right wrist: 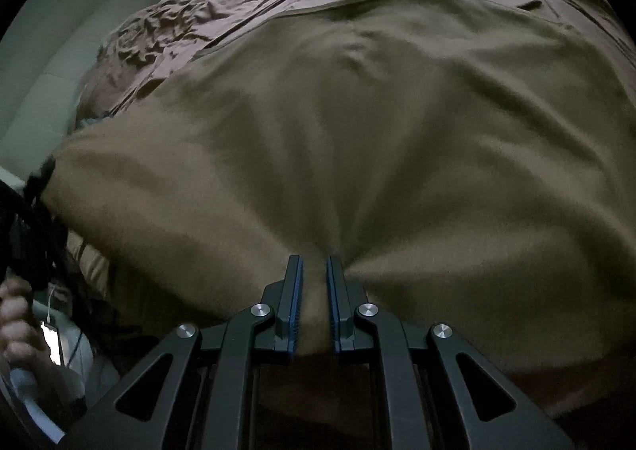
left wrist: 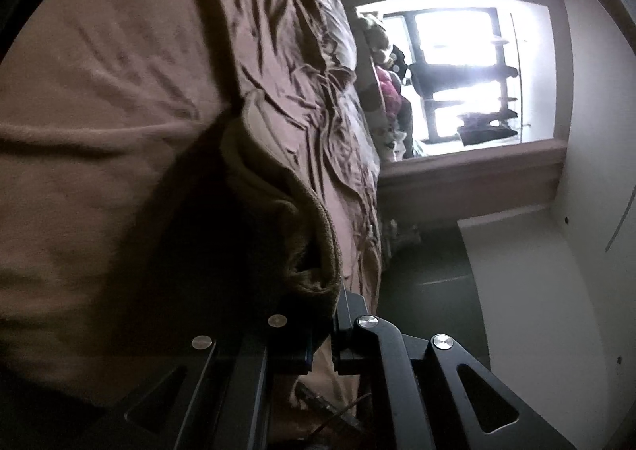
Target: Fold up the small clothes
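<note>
A brown fleece garment [right wrist: 357,140] lies spread over a bed with a wrinkled mauve sheet [right wrist: 246,8]. My right gripper [right wrist: 315,271] is shut on the garment's near edge, with cloth bunched between the blue-padded fingers. In the left wrist view, tilted sideways, the same brown garment [left wrist: 99,112] fills the left side. My left gripper [left wrist: 324,315] is shut on a thick folded edge of it [left wrist: 314,251], which covers the fingertips. The sheet [left wrist: 278,12] runs past it.
A bright window [left wrist: 457,72] with dark shelving and a stuffed toy [left wrist: 381,40] stands beyond the bed. A white wall [left wrist: 556,271] is at the right. A hand [right wrist: 16,315] and white items show at the lower left of the right wrist view.
</note>
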`<state>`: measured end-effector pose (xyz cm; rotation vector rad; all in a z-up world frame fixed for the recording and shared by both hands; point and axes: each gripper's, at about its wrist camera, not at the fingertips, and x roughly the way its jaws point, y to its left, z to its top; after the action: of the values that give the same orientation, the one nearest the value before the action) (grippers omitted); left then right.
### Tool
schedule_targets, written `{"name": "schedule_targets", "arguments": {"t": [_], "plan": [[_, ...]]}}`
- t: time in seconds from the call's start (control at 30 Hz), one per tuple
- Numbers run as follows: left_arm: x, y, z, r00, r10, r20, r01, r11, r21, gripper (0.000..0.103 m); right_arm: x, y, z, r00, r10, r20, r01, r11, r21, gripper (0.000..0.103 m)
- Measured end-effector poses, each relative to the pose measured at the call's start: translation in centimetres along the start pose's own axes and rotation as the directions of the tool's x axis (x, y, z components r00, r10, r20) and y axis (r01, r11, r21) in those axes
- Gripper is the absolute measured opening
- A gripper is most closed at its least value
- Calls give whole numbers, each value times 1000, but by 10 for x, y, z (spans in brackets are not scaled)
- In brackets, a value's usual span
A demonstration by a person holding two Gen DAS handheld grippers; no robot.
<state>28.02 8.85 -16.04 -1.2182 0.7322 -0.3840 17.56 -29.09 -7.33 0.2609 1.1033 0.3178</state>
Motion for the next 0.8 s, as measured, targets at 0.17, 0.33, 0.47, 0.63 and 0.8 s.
{"name": "schedule_targets", "arguments": {"t": [0.17, 0.33, 0.47, 0.63, 0.8], "plan": [[13, -24, 1, 999, -16, -32, 17, 999, 43, 6, -8, -4, -6, 999, 30, -11, -30, 999, 11, 8], [33, -54, -2, 995, -52, -85, 60, 993, 100, 6, -37, -20, -6, 998, 46, 46, -48, 997, 55, 11], [53, -77, -7, 988, -72, -133, 91, 986, 143, 6, -65, -36, -6, 993, 60, 106, -69, 995, 76, 12], [83, -105, -17, 977, -86, -197, 123, 975, 185, 6, -97, -61, -13, 986, 69, 154, -87, 989, 117, 42], [113, -131, -35, 959, -82, -271, 148, 961, 235, 6, -131, -80, -26, 975, 52, 216, -85, 986, 144, 48]]}}
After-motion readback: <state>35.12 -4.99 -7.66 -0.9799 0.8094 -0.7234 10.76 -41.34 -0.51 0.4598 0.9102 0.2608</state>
